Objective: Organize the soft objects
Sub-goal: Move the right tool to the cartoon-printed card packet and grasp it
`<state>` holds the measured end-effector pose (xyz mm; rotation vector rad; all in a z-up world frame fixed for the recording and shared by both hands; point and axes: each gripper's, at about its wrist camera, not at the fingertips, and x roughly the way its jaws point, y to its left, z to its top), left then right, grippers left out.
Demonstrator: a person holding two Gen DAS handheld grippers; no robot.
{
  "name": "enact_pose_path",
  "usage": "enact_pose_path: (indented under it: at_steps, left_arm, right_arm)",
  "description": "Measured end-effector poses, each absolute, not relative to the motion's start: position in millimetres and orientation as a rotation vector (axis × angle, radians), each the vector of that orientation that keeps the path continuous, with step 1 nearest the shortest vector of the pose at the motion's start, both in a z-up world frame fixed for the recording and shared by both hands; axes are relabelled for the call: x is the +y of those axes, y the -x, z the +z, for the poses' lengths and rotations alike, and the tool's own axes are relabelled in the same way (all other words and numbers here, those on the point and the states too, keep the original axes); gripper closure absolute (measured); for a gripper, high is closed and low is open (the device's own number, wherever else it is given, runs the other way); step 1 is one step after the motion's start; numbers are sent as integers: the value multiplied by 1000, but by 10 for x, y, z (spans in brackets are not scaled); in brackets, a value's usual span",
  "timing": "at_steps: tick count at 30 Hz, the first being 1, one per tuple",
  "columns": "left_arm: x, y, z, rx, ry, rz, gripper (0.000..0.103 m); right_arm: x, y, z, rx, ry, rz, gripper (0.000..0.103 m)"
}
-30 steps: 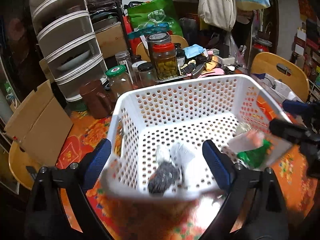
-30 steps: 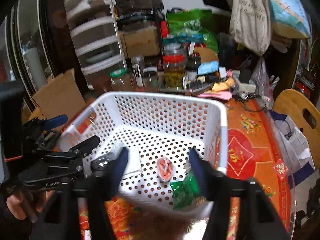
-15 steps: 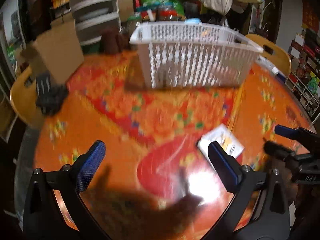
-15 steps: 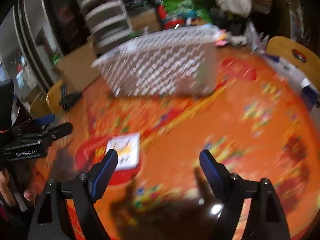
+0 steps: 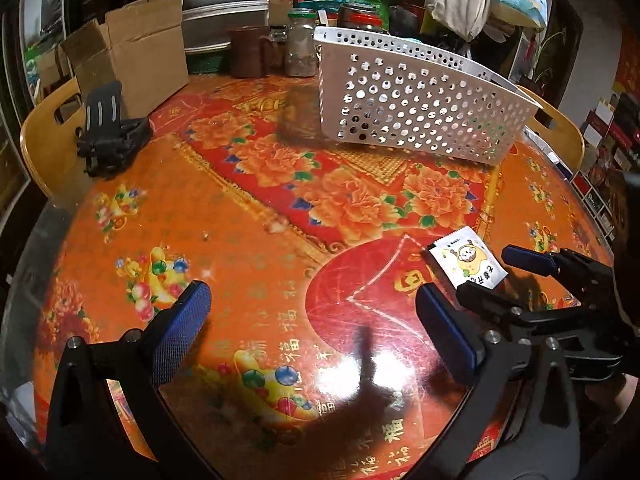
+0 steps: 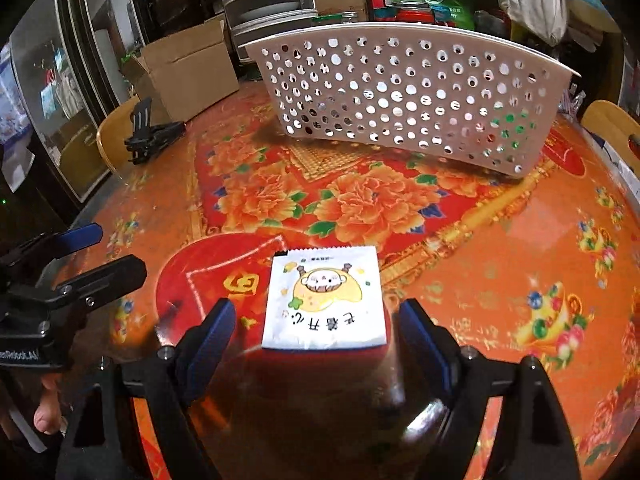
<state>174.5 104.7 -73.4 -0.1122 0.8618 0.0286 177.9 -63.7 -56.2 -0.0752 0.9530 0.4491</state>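
One white sachet (image 6: pixel 325 299) printed with a yellow cartoon figure lies flat on the orange floral tablecloth (image 6: pixel 500 280). It sits between the two blue-padded fingers of the right gripper (image 6: pixel 316 330), a little ahead of the tips. Those fingers stand wide apart, one on either side of the sachet, with a gap to each edge; they hold nothing.

In the left wrist view the same sachet (image 5: pixel 466 262) lies ahead of and outside the right-hand finger of the left gripper (image 5: pixel 308 320), near the tips of the right gripper (image 5: pixel 500 276). The left gripper's two fingers are also spread wide and empty, with only bare tablecloth (image 5: pixel 240 208) between them.

One white perforated basket (image 6: pixel 408 96) stands well beyond both pairs of fingertips, at the far side of the table. Through its holes, something green shows near its right end; what it is cannot be told. In the left view the basket (image 5: pixel 416 100) lies ahead and to the right.

Far ahead and to the left of the left gripper's fingers rest one black clamp-like tool (image 5: pixel 110 136) at the table edge and one open cardboard box (image 5: pixel 136 52). One brown mug (image 5: pixel 248 56) and one glass jar (image 5: pixel 300 46) stand beside the basket's left corner.
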Motion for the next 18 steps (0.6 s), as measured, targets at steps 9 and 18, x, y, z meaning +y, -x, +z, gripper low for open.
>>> enact_pose_path:
  at_steps: [9, 18]
  left_arm:
    - [1056, -1791, -830, 875, 138, 13, 2]
    - [1067, -1816, -860, 884, 149, 11, 2]
  right_arm:
    - [-512, -1777, -567, 936, 189, 419, 49]
    - [-519, -1764, -547, 925, 179, 442, 88]
